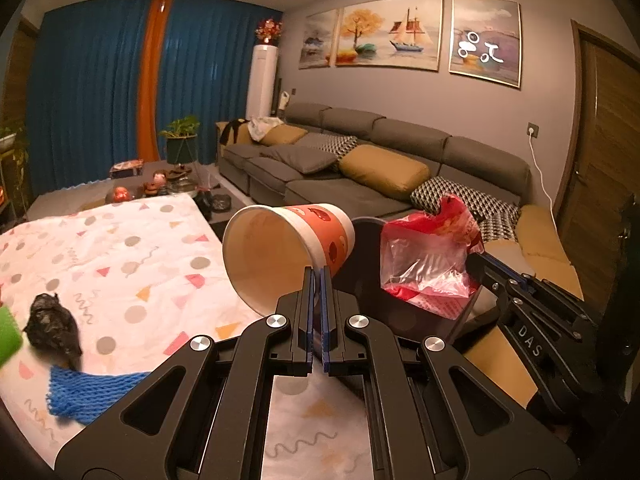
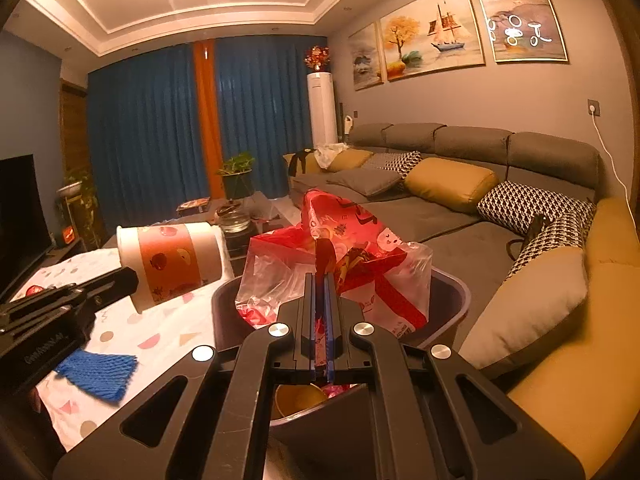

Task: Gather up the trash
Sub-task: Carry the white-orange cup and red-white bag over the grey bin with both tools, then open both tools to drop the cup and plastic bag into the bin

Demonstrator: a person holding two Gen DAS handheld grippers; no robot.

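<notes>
Jaws of the left gripper (image 1: 319, 280) are clamped on the rim of a paper cup (image 1: 286, 254), tilted above the desk (image 1: 132, 248). Jaws of the right gripper (image 2: 321, 286) pinch the red bag (image 2: 352, 264) lining the bin (image 2: 452, 300). Beyond stands a sofa (image 2: 460, 200).

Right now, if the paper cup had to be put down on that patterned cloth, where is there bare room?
The patterned white cloth is bare between the crumpled black bag and the held red-and-white paper cup, back to the cluttered coffee table. It is crowded at the near edge by the blue mesh net, and around the red plastic bag.
</notes>
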